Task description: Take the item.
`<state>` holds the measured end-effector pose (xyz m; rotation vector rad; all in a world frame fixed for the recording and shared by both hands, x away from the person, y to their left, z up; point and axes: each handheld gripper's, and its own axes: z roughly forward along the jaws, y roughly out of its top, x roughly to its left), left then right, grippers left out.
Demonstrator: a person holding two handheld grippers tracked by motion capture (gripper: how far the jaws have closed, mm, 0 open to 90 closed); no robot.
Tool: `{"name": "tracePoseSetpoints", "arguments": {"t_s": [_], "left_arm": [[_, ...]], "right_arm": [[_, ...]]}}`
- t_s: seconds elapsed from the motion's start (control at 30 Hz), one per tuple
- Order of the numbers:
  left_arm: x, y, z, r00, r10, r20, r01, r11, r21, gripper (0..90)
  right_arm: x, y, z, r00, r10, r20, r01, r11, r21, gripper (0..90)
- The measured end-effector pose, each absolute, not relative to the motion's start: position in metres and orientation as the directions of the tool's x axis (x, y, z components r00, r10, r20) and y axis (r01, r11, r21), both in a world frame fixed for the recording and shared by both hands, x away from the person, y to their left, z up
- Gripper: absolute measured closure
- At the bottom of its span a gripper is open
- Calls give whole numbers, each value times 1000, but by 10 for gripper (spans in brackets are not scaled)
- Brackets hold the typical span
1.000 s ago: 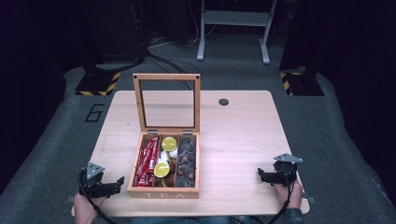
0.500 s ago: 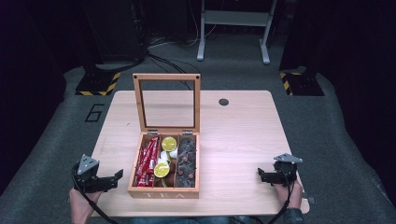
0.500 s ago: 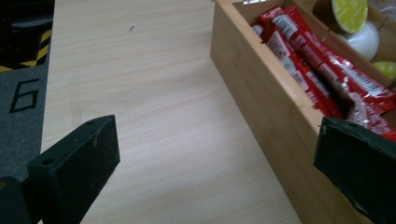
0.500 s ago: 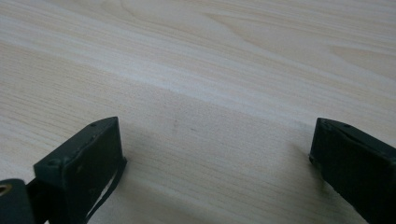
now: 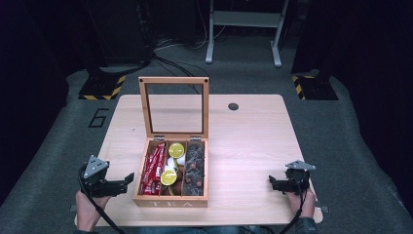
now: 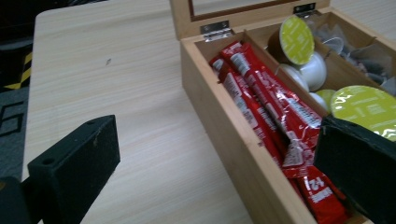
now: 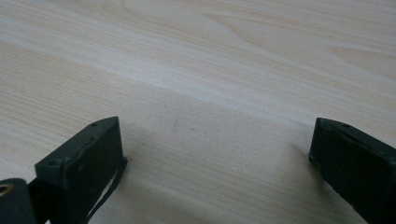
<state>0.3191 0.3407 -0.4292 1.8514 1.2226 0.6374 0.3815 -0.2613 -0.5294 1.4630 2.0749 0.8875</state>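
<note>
Tea box [image 5: 171, 168] lid open, compartments stocked. Left hand-held gripper [image 5: 127, 179] jaws apart beside box; right hand-held gripper [image 5: 271, 182] apart over bare counter [image 5: 253, 146]. Nothing grasped yet.

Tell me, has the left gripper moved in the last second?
Yes. The left gripper has shifted a little left and toward the person, away from the wooden tea box, which sits unmoved on the table.

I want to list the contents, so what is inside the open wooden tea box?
The tea box has three compartments: red sachets, green-lidded capsules with white ones, and dark tea bags. Whatever lies beneath these is covered.
</note>
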Motion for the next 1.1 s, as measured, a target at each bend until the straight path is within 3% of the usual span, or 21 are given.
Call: {"name": "tracePoseSetpoints", "arguments": {"t_s": [1.1], "left_arm": [[331, 277, -418, 595, 803, -41, 462, -299, 835, 11]], "right_arm": [[381, -262, -529, -343, 939, 1, 650, 237, 722, 33]]}}
